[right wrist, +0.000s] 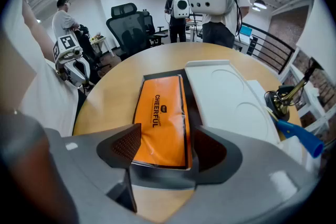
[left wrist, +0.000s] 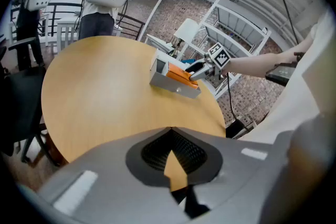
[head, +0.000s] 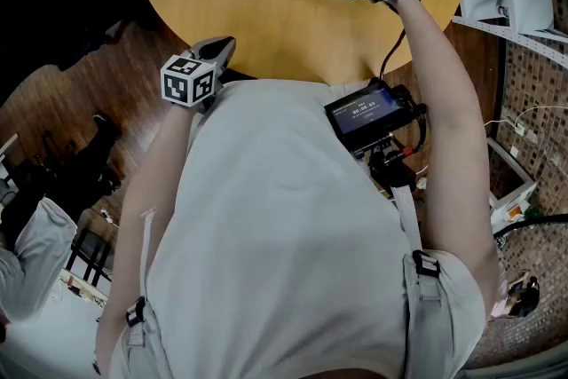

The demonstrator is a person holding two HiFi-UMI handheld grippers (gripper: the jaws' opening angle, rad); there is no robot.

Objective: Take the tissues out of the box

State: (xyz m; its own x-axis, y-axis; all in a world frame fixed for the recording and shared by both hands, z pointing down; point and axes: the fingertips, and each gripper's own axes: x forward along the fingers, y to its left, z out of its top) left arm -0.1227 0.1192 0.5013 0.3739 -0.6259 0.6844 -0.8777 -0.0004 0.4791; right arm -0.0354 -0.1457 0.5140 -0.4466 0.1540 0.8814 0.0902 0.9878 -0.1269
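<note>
At chest: screen unit (head: 368,115) on a white shirt, digits too small to read. Left gripper (left wrist: 170,130) is at the near table edge, jaw tips together, nothing between them. Table (left wrist: 94,92) is round, light wood. Right gripper (right wrist: 167,136) is across the table at the box, jaws spread wide. Near end of the pack (right wrist: 160,107) sits between them, and the pads are not seen pressing it.

Pack is orange, with black print "CHEERFUL" lengthwise and a small logo I can't read. It lies flat inside the box (left wrist: 170,85), which is grey outside and dark inside. White tray (right wrist: 226,97) is just beside the box, to its right in the right gripper view, with two round hollows. Blue handle (right wrist: 299,138) is at the table's right edge; can't tell what it belongs to.

Count: 1 pack, 1 box, 1 tray, 2 grippers, 1 marker cube on each.

Room: dark wood floor, brick wall, white metal racks, black railing, strip lights on the ceiling. 1 black chair (right wrist: 126,21) past the table. 3 people (right wrist: 212,23) stand behind it.
</note>
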